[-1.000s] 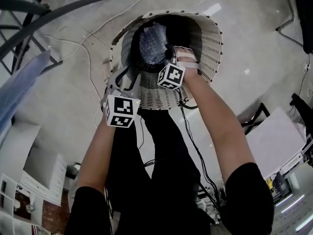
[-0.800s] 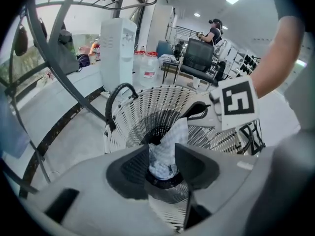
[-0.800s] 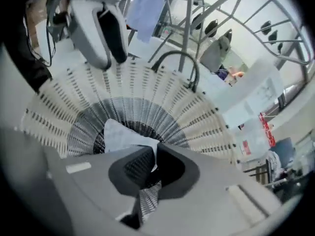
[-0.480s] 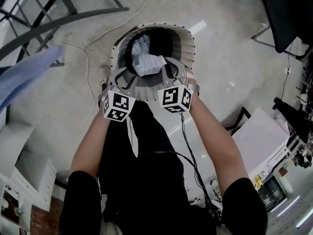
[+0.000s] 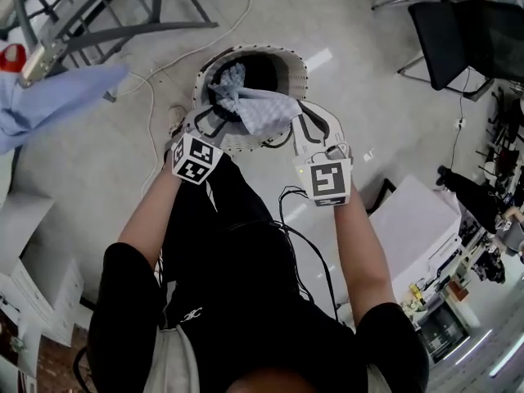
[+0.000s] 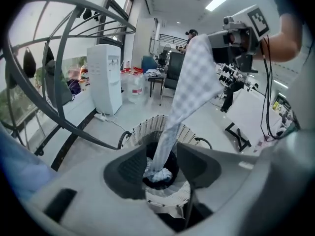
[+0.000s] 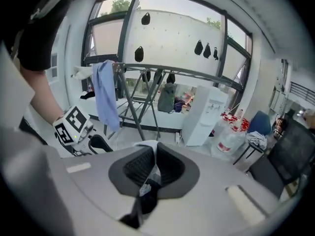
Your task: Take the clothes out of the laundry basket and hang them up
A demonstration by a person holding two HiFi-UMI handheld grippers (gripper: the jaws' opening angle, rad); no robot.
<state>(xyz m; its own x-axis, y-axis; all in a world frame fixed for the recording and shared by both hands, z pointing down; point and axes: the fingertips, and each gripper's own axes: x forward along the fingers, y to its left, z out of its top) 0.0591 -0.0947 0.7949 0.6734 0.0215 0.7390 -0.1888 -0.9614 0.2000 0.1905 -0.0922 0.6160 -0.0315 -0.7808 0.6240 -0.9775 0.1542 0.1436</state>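
A white woven laundry basket [image 5: 291, 62] stands on the floor in front of the person. A grey checked cloth [image 5: 260, 109] stretches up out of it. My right gripper [image 5: 301, 123] is shut on the cloth's upper end, which is pinched between its pads [image 7: 152, 168]. In the left gripper view the checked cloth [image 6: 194, 77] hangs from the right gripper [image 6: 236, 31] down into the basket [image 6: 147, 129]. It passes between the jaws of my left gripper [image 6: 162, 163], which are opening and stand clear of it. More laundry lies in the basket's bottom.
A grey metal drying rack [image 5: 123, 15] stands at the upper left with a light blue garment [image 5: 57, 105] hung on it. White cables [image 5: 147, 97] trail over the floor by the basket. A black chair [image 5: 458, 31] is at the upper right. A white water dispenser [image 6: 104, 77] stands behind.
Both grippers have come up out of the basket and toward the person. The right one has pulled the checked cloth up and to the right. The left jaws have spread apart.
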